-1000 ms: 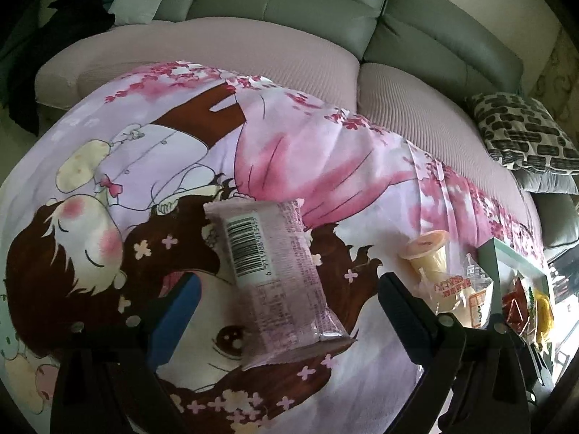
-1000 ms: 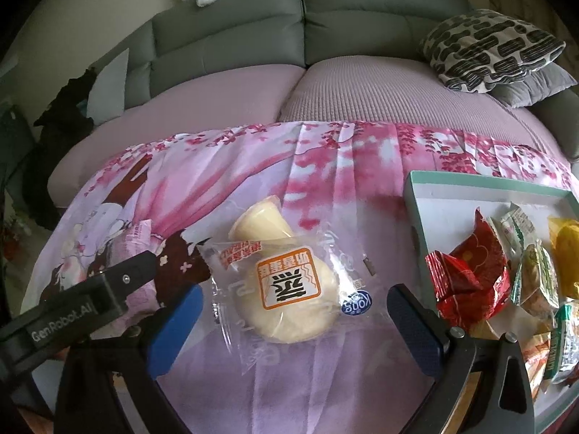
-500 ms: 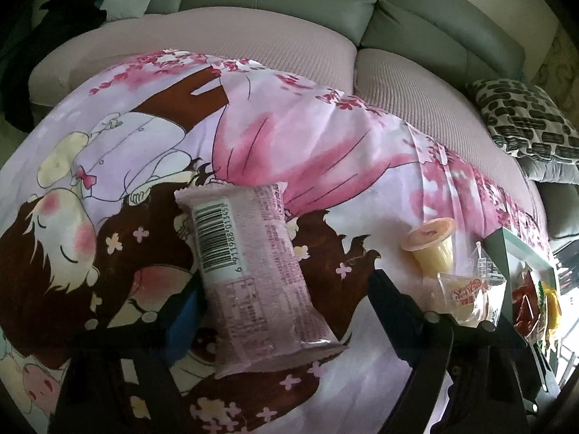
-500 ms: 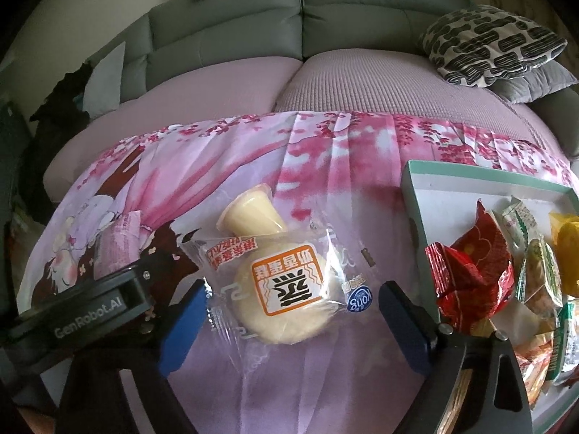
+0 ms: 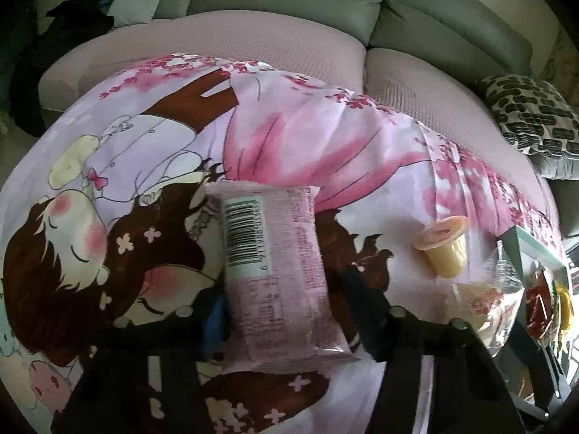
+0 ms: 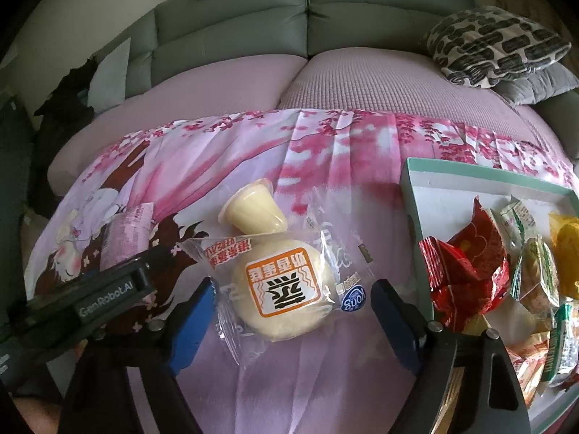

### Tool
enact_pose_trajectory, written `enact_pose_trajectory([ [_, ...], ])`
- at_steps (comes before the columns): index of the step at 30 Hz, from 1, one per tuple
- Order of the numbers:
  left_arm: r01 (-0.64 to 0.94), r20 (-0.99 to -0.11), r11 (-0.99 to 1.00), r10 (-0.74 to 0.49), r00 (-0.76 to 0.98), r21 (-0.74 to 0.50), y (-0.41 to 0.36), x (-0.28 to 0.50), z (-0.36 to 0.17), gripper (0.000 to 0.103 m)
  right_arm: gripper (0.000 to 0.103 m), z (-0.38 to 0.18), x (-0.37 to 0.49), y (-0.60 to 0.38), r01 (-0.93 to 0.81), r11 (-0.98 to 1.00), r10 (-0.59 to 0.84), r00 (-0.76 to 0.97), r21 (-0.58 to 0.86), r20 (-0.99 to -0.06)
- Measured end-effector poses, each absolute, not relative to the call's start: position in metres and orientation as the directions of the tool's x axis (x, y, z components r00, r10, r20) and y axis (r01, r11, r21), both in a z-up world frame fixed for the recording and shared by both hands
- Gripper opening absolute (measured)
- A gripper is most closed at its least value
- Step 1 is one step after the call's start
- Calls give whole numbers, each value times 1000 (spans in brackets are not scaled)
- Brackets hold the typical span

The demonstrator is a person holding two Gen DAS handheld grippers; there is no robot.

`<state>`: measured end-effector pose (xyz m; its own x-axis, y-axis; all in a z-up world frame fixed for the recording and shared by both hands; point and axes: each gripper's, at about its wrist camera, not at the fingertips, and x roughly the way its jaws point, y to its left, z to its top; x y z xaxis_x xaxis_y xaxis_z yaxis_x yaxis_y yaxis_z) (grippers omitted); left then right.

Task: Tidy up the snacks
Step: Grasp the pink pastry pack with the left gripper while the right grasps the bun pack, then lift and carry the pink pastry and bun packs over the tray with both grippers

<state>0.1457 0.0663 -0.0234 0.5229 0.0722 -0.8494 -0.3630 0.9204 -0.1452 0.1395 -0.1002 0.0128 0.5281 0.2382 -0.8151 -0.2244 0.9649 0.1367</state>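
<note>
A pink wrapped snack bar (image 5: 275,271) with a barcode lies on the printed cloth. My left gripper (image 5: 289,314) has closed in on its sides, the blue pads touching the wrapper. A clear-wrapped round bun (image 6: 282,293) with an orange label lies between the open fingers of my right gripper (image 6: 293,311), which do not touch it. A yellow jelly cup (image 6: 253,206) lies on its side just beyond the bun and also shows in the left wrist view (image 5: 445,249). The pink bar also shows in the right wrist view (image 6: 126,235).
A green-rimmed white tray (image 6: 434,195) at the right holds several packets, among them a red one (image 6: 466,267). The pink cartoon cloth (image 5: 307,137) covers the surface. A sofa (image 6: 325,83) with a patterned cushion (image 6: 495,43) stands behind.
My left gripper moved forward over the pink bar and its fingers closed from wide open onto the wrapper. My right gripper moved forward around the bun and narrowed somewhat.
</note>
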Motion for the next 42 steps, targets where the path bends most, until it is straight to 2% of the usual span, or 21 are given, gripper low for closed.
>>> enact_pose_trajectory([
  [4, -371, -848, 920, 94, 522, -127, 67, 145, -23, 49, 86, 13, 139, -104, -221, 963, 249, 523, 153, -815],
  [11, -367, -835, 915, 68, 545, -165, 70, 141, -20, 43, 84, 15, 139, -106, -221, 962, 257, 522, 162, -814],
  [16, -360, -822, 913, 51, 567, -192, 69, 139, -13, 43, 82, 17, 138, -108, -219, 961, 262, 524, 169, -811],
  [27, -352, -791, 911, 47, 610, -217, 69, 132, 7, 43, 69, 23, 135, -109, -231, 955, 283, 529, 185, -800],
  [42, -337, -764, 912, 43, 644, -232, 68, 124, 25, 43, 65, 47, 127, -117, -239, 945, 322, 574, 222, -753],
])
